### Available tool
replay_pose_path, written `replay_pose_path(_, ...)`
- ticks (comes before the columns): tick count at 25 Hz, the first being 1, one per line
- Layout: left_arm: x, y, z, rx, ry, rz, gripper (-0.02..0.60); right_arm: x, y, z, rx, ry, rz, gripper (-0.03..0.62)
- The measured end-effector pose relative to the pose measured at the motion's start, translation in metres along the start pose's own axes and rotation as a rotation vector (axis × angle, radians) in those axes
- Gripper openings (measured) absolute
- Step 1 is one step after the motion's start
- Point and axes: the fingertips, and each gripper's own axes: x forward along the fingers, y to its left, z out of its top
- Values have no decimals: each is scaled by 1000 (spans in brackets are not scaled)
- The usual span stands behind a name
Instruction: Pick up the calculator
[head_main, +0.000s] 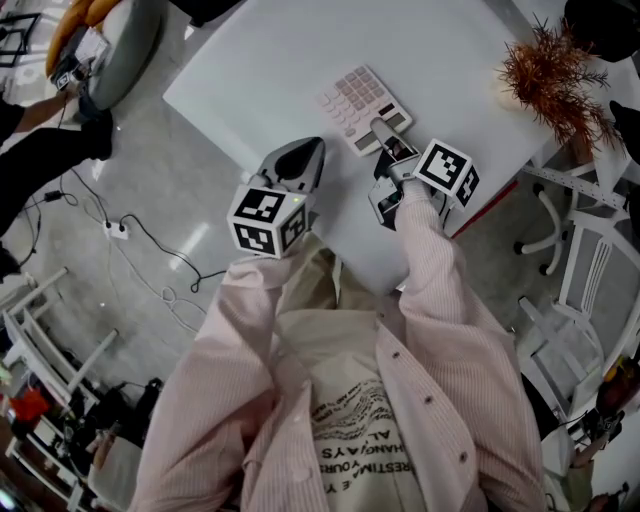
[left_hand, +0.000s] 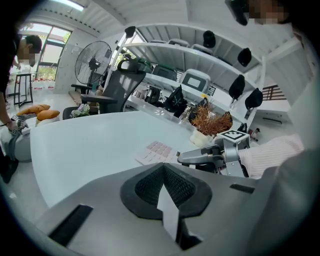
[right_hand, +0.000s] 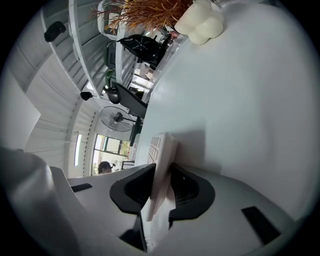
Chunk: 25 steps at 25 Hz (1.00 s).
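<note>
1. The calculator is pale pink and white; it lies on the white table, towards the edge nearest you, with its keys facing up; from the left gripper view it looks flat on the tabletop.
2. Your right gripper has the near end of the calculator between its jaws; in the right gripper view the calculator stands edge-on between the two black pads, one pad on the key face and the other on the back, so the fingers are pinching it; whether that end is already off the table cannot be told.
3. The marker cube of that gripper sits just behind the jaws, and your pink striped sleeve runs back from it.
4. Your left gripper hovers at the table's near edge, just beside the calculator's left side and apart from it; its fingers are pressed together at the tips with nothing between them; its own marker cube is behind it.
5. From the left gripper view your right gripper reaches in from the right, touching the calculator.
6. A dried orange plant in a lumpy white vase stands at the far right of the table, well apart from the calculator.
7. Beyond the table are a standing fan and a dark office chair; a cable trails over the floor on your left.
</note>
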Motion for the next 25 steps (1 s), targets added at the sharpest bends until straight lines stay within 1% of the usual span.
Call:
replay_pose_path(4,-2,3,0,1,0,7,2,0,-1,0,61,-13,20,80)
replay_pose_path(11,-7,4,2,7,-8,12,2,-5,-2,-4,133,-43,54,75)
replay_pose_path(17,-14,-2,8,21,-26,12,2,-18,8,0,127,-56,82,75)
replay_pose_path(25,-38,-12,22,9,-91,31,2,-49,31,1,108,-72,130,76)
